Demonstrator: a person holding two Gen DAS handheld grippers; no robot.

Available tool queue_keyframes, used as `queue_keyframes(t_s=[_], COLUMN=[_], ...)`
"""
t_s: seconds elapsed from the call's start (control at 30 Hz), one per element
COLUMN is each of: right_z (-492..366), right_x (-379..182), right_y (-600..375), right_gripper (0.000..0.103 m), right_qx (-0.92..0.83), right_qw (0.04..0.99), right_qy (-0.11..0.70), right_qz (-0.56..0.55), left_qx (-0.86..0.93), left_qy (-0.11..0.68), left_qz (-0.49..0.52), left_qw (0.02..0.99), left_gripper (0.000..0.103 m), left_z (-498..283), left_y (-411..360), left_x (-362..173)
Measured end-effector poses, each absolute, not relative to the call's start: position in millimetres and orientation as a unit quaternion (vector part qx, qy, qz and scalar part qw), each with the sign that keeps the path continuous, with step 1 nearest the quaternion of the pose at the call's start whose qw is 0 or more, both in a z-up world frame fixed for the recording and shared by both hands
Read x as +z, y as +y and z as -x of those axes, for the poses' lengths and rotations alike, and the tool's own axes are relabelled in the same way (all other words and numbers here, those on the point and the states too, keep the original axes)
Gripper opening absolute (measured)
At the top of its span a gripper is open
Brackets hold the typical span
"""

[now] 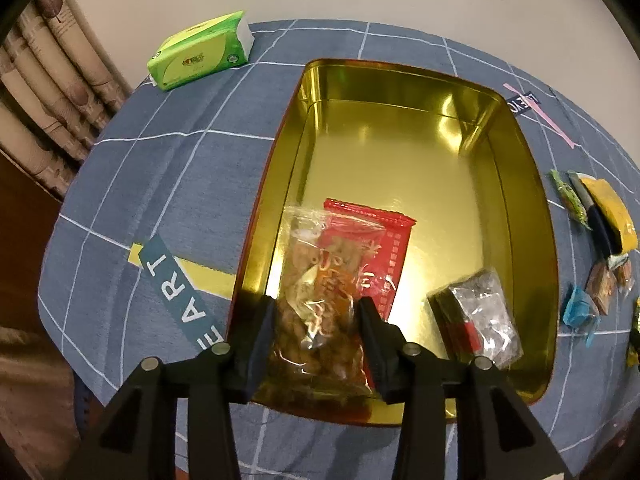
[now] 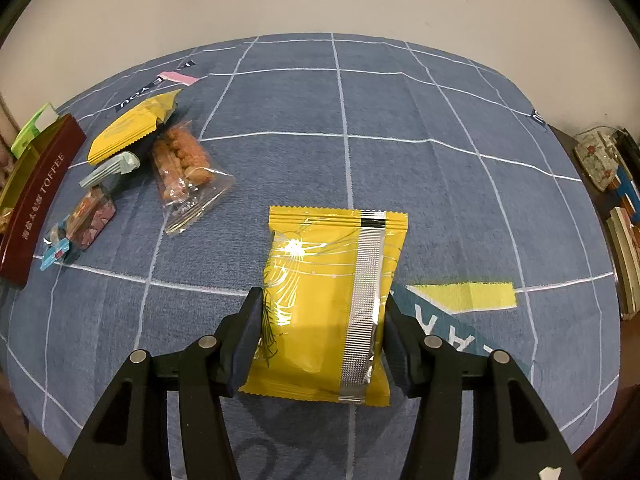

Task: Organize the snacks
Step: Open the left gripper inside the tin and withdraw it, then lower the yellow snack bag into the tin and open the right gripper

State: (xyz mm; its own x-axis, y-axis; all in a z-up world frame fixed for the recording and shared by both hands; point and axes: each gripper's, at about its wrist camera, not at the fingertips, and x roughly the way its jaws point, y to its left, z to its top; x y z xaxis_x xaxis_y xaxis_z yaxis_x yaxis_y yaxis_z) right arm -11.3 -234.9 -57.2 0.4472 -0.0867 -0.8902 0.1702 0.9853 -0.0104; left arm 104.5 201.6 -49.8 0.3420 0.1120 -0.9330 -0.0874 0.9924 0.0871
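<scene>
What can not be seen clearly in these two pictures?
- Left wrist view: the lower part of the clear snack bag and the near wall of the gold tin are behind the left tongs.
- Left wrist view: the loose snacks at the right edge are cut off and small.
- Right wrist view: the yellow packet shows its seam side; its label is hidden.

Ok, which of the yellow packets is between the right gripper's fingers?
The yellow packet with the silver seam strip, lying alone on the cloth between the right gripper fingers. The other yellow packet sits in the pile beside the tin.
</scene>
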Motion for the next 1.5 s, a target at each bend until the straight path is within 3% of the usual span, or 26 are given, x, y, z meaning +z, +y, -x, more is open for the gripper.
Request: queue_keyframes(t_s=[0.6,0.97,1.5], right_z=[10.2,11.8,5.4], right_x=[-56.1,-53.1,19.2], right_y=[-233.6,-227.1,-139.3], right_gripper=[0.050,0.050,0.050], right_qx=[-0.084,-0.112,-0.041], right_qw=[0.847,0.842,0.872], right_qy=[0.524,0.526,0.485], right_qz=[-0.041,-0.049,-0.047], left_qx=[0.068,0.121,0.152], left_qy=[0.519,0.465,0.475], left_qz=[0.020,0.026,0.030], left_qw=[0.852,0.876,0.866], left_gripper=[0.045,0.051,0.052], left_z=[-58.2,-23.9,-8.7], left_y=[205.7,221.7,249.8], left_x=[-10.2,-2.9,-5.3])
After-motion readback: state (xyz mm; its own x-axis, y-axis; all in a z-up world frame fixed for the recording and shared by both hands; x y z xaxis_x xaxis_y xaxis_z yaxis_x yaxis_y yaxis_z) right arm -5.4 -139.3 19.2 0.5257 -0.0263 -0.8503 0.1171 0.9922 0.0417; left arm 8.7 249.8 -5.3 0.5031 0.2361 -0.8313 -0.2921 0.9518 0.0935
